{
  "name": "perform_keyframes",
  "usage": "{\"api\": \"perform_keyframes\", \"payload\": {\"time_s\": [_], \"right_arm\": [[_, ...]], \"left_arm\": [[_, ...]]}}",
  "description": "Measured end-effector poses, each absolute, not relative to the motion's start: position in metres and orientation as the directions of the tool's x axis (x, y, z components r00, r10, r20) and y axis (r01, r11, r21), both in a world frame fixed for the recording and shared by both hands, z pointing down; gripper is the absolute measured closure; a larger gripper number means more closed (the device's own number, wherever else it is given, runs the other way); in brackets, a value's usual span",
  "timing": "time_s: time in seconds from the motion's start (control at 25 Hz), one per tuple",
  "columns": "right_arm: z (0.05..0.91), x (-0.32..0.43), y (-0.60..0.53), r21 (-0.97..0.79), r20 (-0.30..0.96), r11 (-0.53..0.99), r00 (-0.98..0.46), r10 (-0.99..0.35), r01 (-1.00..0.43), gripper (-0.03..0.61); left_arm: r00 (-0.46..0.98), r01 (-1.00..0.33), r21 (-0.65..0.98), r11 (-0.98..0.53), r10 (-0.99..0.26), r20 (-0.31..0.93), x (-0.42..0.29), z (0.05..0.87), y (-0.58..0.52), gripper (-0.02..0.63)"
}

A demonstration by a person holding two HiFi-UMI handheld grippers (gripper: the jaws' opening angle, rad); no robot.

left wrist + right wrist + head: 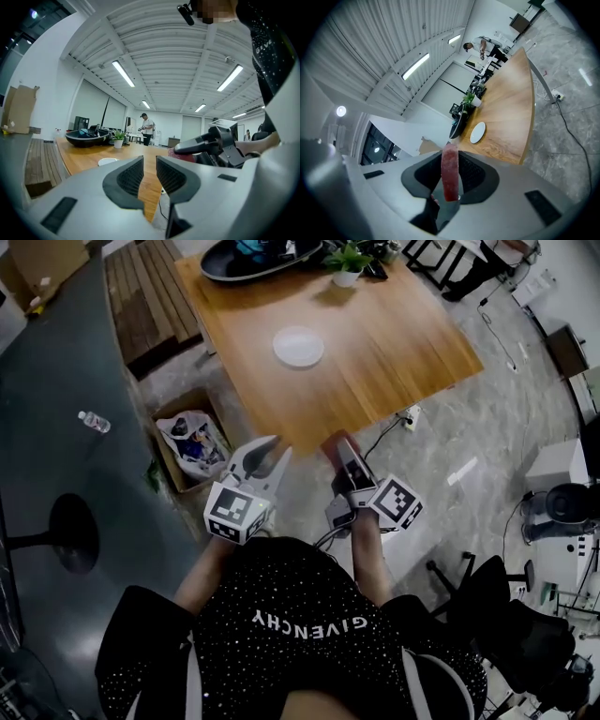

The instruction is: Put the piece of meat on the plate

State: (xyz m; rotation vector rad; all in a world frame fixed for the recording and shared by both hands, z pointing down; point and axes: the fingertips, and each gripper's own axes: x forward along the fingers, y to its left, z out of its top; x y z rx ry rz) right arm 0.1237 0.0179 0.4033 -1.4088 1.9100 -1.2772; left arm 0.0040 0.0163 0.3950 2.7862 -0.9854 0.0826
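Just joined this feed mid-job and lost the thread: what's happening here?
A person stands at the near corner of the wooden table, a gripper in each hand. The right gripper is clamped on the piece of meat, a red slab between its jaws. The left gripper is empty, jaws nearly together. The white plate sits bare on the table ahead; the meat is not yet on it.
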Motion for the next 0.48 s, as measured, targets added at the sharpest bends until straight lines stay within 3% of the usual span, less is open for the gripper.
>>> {"api": "perform_keyframes", "payload": {"time_s": [0.48], "right_arm": [[0.414, 0.108, -0.029, -0.875, 0.152, 0.041, -0.355, -0.922, -0.482, 0.48]], "left_arm": [[0.806, -0.592, 0.161, -0.79, -0.581, 0.112, -0.008, 0.411, -0.035, 0.523]]}}
